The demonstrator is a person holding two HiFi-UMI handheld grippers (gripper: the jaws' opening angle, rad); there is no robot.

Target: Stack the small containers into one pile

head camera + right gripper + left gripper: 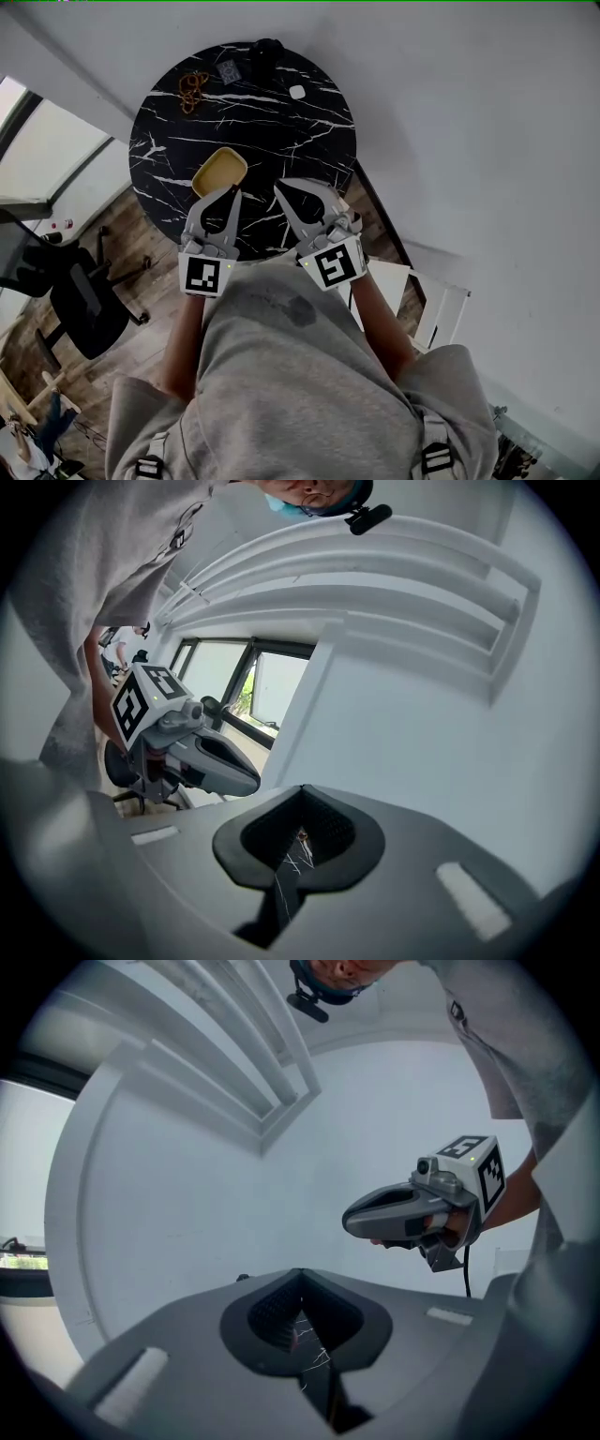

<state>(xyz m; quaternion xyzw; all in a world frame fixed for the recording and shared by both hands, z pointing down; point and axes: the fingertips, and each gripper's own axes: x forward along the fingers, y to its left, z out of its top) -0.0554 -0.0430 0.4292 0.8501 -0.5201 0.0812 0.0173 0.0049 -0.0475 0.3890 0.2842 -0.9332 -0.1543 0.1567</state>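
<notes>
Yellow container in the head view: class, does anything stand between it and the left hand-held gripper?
Nothing visible does. The left hand-held gripper, jaws shut and empty, shows just beside the yellow container, above the black table.

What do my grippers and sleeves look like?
The left gripper and right gripper are grey, tapered, dark inside. Each carries a white cube with black square markers. A black cable hangs under the right one. The shirt is grey, short-sleeved.

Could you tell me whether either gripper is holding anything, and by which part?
Nothing is held: left gripper and right gripper are both shut, with nothing between their jaws.
</notes>
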